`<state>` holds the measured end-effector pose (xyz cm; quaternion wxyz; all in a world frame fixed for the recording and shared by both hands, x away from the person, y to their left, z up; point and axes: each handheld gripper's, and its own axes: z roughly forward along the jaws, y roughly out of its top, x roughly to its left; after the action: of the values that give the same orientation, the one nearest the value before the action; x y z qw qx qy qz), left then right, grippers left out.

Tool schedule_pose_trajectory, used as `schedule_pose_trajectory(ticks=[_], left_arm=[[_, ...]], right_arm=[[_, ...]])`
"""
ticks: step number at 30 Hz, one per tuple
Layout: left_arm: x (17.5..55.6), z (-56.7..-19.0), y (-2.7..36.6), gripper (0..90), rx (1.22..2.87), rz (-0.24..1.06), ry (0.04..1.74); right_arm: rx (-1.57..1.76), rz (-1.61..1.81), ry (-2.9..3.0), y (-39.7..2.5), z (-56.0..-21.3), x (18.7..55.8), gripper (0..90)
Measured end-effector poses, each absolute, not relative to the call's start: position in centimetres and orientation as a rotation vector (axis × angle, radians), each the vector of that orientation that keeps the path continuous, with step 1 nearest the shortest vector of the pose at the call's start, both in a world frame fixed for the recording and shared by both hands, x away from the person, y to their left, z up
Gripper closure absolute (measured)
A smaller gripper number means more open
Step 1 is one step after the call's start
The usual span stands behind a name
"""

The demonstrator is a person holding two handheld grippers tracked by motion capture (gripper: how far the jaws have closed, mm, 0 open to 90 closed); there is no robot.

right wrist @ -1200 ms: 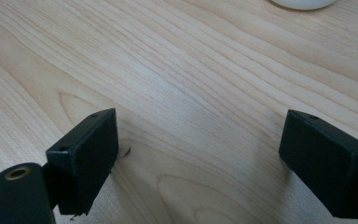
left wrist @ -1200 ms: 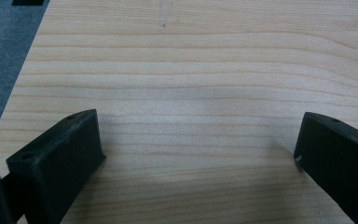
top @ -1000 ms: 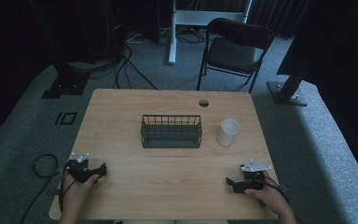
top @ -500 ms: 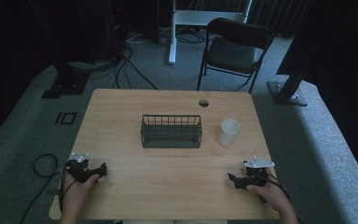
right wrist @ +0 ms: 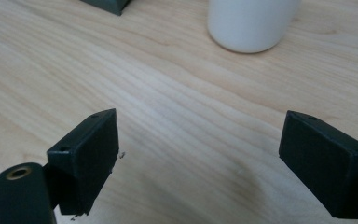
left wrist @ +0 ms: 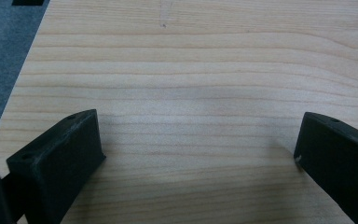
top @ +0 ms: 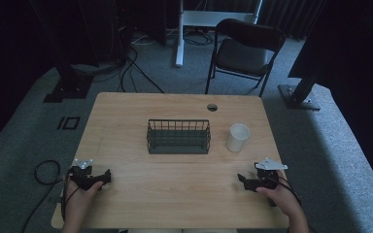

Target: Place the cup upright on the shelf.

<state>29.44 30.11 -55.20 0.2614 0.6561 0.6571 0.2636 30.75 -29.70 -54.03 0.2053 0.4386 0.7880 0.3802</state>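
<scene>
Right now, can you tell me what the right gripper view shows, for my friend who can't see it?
The right tool is open above a light wooden table, its two black jaws wide apart with nothing between them. A white cup stands on the table just ahead, and a corner of a dark wire basket peeks in at the top.

Dim high view, dark surroundings; sharp close-ups.
</scene>
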Motion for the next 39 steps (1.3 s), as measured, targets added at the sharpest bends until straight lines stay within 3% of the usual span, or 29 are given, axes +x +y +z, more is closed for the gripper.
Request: schedule_pose_trajectory(ticks=[39], left_arm=[[29.4,-55.2,30.1,1.2,1.774,0.714,1.778]], right_arm=[[1.33,1.152,1.989,-28.6,-53.0,35.8,11.9]])
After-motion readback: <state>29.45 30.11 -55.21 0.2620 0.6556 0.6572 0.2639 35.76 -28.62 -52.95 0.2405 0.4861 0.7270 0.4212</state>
